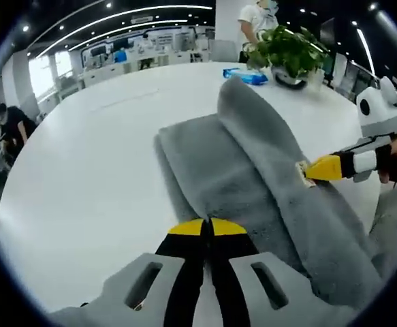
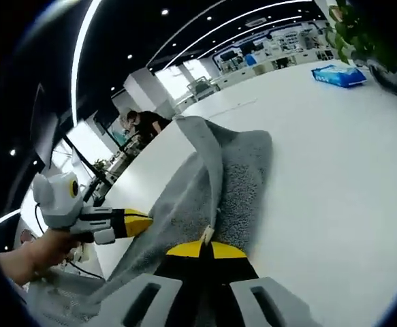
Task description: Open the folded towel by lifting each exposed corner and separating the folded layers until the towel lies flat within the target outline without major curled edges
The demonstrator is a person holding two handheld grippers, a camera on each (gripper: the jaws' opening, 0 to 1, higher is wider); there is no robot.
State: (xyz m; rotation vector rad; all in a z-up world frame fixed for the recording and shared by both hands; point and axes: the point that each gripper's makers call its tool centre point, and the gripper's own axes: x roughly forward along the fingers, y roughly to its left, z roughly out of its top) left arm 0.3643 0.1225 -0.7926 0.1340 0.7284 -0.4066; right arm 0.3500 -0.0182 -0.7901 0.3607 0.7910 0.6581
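Note:
A grey towel (image 1: 212, 163) lies folded on the white round table (image 1: 96, 177). One layer rises from it as a long ridge (image 1: 266, 136). My right gripper (image 1: 312, 169) comes in from the right, shut on that raised layer at a small tag. In the right gripper view the same yellow tips (image 2: 205, 249) pinch the towel (image 2: 239, 177) just under the tag (image 2: 208, 235). My left gripper (image 1: 207, 226) has its jaws together on the towel's near edge. It enters the right gripper view from the left (image 2: 144, 221), its tip at the towel's edge.
A potted plant (image 1: 290, 51) and a blue packet (image 1: 246, 75) stand at the table's far side. A person in white (image 1: 258, 20) is behind them, and another in black (image 1: 11, 126) sits off the left rim. Bare table (image 2: 334, 170) spreads around the towel.

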